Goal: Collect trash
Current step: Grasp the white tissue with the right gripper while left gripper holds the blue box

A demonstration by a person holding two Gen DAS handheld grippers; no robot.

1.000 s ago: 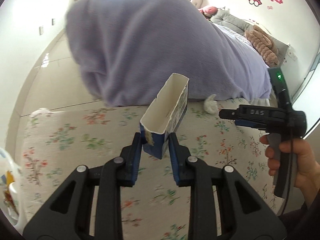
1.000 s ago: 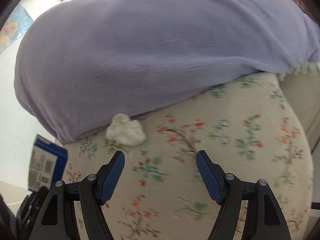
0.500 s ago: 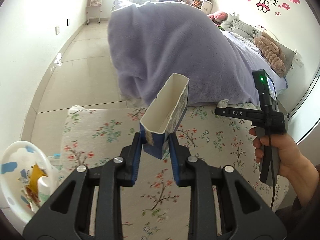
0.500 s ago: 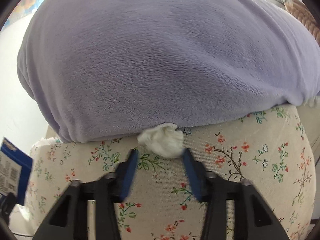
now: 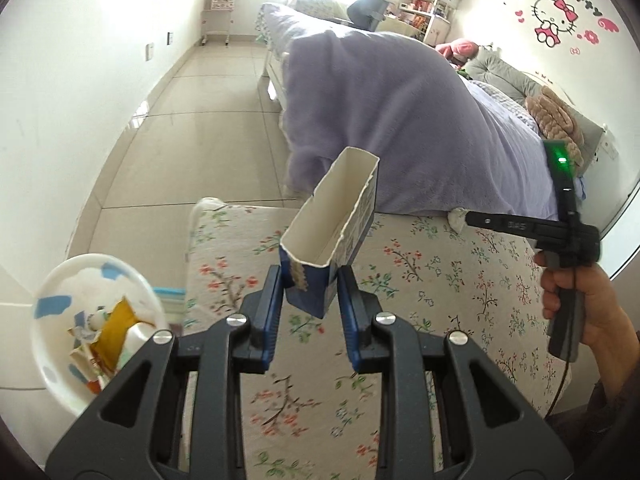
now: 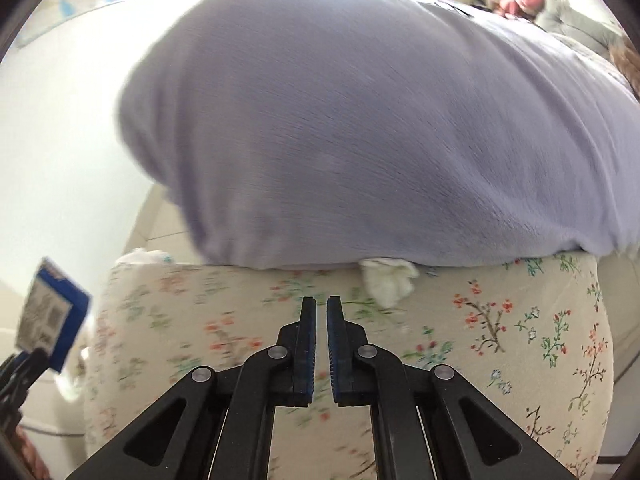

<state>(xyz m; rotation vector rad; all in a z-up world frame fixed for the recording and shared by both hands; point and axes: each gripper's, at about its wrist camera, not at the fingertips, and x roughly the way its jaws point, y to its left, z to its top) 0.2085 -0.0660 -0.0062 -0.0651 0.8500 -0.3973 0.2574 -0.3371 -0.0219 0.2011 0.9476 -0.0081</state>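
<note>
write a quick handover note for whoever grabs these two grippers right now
Left gripper: shut on the torn blue carton, held above the floral sheet.
Right gripper: jaws just closed, nothing between them; the tissue wad lies beside its tips, under the purple blanket edge.
Done: some rubbish in the white bin.
Left: bin the carton, regrasp and bin the tissue.

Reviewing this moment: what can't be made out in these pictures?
- Tissue, right wrist view: far edge tucked under the purple blanket.
- Carton, right wrist view: label blurred.
- Trash bin, left wrist view: contents partly hidden behind the left gripper.
</note>
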